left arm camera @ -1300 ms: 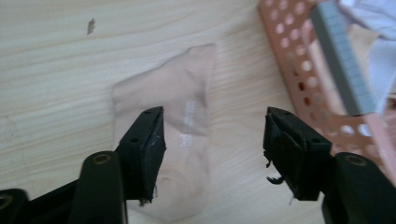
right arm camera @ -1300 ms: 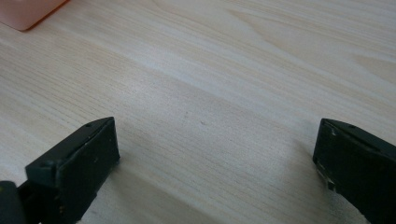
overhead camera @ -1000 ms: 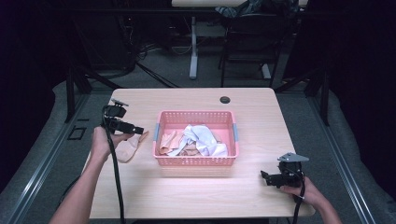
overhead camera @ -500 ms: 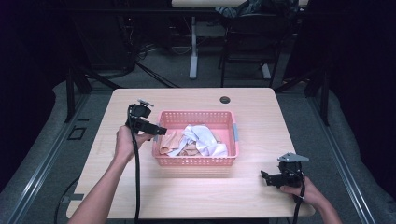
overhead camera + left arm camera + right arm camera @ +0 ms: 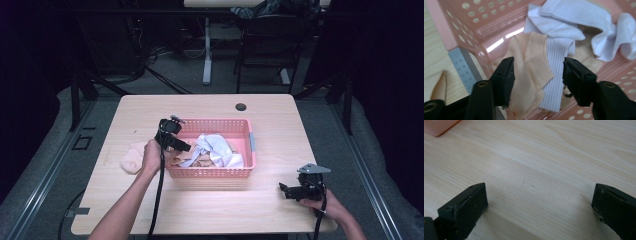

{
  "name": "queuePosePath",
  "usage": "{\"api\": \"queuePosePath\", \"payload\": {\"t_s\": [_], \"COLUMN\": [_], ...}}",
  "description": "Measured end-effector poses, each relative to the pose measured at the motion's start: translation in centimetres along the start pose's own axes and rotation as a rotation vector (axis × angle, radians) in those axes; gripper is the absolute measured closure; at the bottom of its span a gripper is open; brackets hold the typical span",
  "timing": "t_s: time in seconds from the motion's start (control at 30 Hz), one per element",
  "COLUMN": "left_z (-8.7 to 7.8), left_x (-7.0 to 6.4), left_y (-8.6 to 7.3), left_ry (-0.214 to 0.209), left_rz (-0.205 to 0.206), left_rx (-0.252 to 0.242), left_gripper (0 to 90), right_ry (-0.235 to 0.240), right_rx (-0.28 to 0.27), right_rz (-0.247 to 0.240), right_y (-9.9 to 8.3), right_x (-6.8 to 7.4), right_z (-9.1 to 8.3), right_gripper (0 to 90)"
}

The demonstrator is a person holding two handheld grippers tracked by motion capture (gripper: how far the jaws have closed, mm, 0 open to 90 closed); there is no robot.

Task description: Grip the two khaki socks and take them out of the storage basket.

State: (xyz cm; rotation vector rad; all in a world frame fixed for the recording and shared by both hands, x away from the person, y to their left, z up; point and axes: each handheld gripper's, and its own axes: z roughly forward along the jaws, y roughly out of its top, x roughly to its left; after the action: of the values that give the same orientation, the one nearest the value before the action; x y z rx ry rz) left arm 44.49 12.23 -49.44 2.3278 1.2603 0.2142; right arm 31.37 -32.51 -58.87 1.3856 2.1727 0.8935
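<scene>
Pale wood forms the table (image 5: 280, 125) surface, and the scene reads from left to right as follows.

At far left, a peach sock (image 5: 134, 157) lies flat on the table just outside the left wall of the pink basket (image 5: 210, 172).

Next comes the left gripper (image 5: 181, 145), held over the basket's left rim and pointing into the basket. In the left gripper view its jaws stand spread apart with nothing clamped between them. A peach sock in the basket (image 5: 529, 67) and a white ribbed sock (image 5: 556, 75) lie directly between and below the two jaws. Both run with their long axes roughly along the direction the gripper points, so the jaws straddle them across their narrow width. Whether the jaw tips touch the fabric cannot be told.

Further right in the basket lies a bundle of white socks (image 5: 220, 150), loosely crumpled over more peach fabric.

At far right, the right gripper (image 5: 286, 190) rests low at the near right part of the table, well apart from the basket. In the right gripper view its jaws are spread wide over bare wood and hold nothing.

Judgement: the left gripper is by far the nearer to the socks. A closing of its jaws would likely pinch the peach sock's cuff, possibly together with the ribbed white one beside it.
</scene>
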Motion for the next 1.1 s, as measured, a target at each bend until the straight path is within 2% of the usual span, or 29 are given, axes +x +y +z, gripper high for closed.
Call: {"api": "queuePosePath", "payload": {"t_s": [0.17,0.2,0.27,0.43,0.63,0.83,0.97,1.0,1.07,1.1], "left_z": [0.6,0.7,0.9,1.4,1.8,2.2,2.4,2.4,2.5,2.4], "left_x": [-0.1,-0.2,-0.2,-0.1,-0.3,-0.4,-0.2,-0.2,-0.2,-0.3], "left_y": [-0.1,0.0,0.0,0.0,0.1,0.3,0.3,0.2,0.2,0.2], "left_ry": [0.026,0.035,0.045,0.052,0.086,0.123,0.124,0.120,0.114,0.108], "left_rz": [-0.001,-0.001,0.003,-0.006,0.004,0.016,0.013,0.013,0.018,0.025], "left_rx": [0.016,0.025,0.034,0.053,0.060,0.091,0.106,0.115,0.111,0.117], "left_gripper": [54.8,60.6,63.5,65.2,67.2,69.6,73.7,78.7,80.6,85.7], "right_ry": [0.000,-0.001,0.000,0.000,0.000,0.000,0.000,-0.001,0.000,0.000], "right_rx": [-0.001,-0.002,0.000,-0.001,-0.001,-0.001,0.000,-0.002,-0.001,-0.001], "right_rz": [0.000,0.001,0.000,0.000,0.000,-0.001,0.000,0.001,0.000,-0.001], "right_y": [0.0,0.0,0.0,0.0,0.0,0.0,0.0,0.0,0.0,0.0], "right_x": [0.0,0.0,0.0,0.0,0.0,0.0,0.0,0.0,0.0,0.0], "right_z": [0.0,0.0,0.0,0.0,0.0,0.0,0.0,0.0,0.0,0.0], "right_gripper": [0.0,0.0,0.0,0.0,0.0,0.0,0.0,0.0,0.0,0.0]}}
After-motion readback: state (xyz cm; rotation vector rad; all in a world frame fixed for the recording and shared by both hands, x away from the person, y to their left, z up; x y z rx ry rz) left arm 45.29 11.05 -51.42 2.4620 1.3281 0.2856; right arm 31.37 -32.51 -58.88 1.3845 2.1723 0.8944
